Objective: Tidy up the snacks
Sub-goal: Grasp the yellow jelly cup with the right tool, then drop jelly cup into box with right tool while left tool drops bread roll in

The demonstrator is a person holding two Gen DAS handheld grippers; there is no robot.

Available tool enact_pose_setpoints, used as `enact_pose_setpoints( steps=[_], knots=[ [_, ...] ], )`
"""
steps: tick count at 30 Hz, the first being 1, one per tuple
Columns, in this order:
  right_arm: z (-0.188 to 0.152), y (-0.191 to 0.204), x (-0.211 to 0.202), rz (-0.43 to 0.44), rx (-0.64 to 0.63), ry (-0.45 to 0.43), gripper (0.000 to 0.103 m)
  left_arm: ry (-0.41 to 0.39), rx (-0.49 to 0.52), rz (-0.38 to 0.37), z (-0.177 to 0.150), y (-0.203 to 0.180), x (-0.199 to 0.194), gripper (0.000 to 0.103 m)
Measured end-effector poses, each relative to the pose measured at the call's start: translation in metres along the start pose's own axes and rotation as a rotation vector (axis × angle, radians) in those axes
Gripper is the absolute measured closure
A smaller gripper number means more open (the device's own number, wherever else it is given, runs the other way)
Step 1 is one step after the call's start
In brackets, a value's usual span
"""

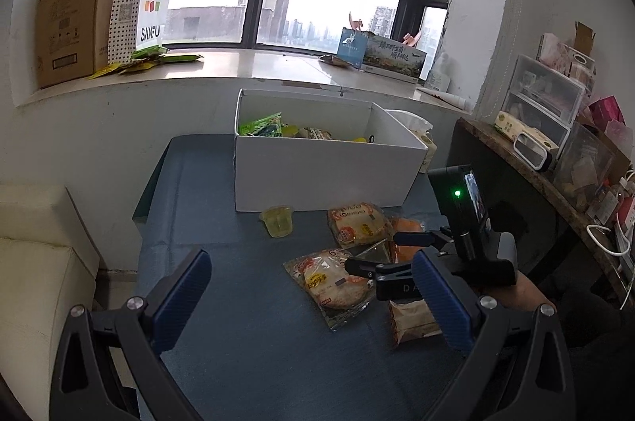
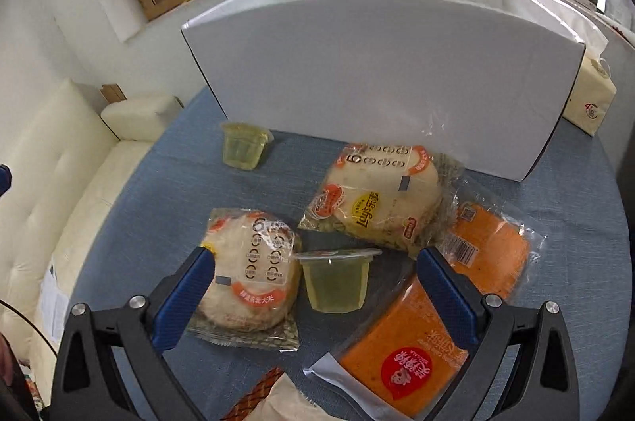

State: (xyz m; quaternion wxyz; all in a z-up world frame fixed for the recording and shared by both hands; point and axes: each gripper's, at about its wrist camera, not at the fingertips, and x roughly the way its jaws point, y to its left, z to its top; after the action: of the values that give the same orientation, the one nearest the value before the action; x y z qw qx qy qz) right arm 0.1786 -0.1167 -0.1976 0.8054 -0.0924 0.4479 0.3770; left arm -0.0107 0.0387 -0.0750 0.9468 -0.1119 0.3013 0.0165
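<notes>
Jaws wide open on both | left wrist: left gripper point(image 1: 309, 298) idle over blue table point(image 1: 238, 341), white cardboard box point(image 1: 317, 174) already holds snacks | right wrist: right gripper point(image 2: 317, 286) straddles clear yellow jelly cup point(image 2: 334, 280) between crinkly packets; probably light, slick, squashy, so grab the sidewalls; box contents hidden here

cardboard box point(image 1: 69, 20), SANFU paper bag point(image 1: 152, 0), cream sofa point(image 2: 67, 190)
</notes>
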Motion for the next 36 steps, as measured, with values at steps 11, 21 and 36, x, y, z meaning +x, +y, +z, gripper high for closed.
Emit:
enact_pose_setpoints(
  steps=[11, 21, 36],
  knots=[
    [0.001, -0.013, 0.004, -0.017, 0.047, 0.021, 0.052, 0.023, -0.005, -0.001, -0.005, -0.001, 0.006, 0.0],
    [-0.006, -0.015, -0.037, 0.043, 0.024, -0.089, 0.052, 0.131, 0.018, -0.026, -0.013, -0.003, 0.037, 0.0],
    [-0.022, -0.021, -0.151, -0.017, -0.001, -0.282, 0.052, 0.383, 0.09, -0.054, -0.026, -0.043, 0.161, 0.0]
  ],
)
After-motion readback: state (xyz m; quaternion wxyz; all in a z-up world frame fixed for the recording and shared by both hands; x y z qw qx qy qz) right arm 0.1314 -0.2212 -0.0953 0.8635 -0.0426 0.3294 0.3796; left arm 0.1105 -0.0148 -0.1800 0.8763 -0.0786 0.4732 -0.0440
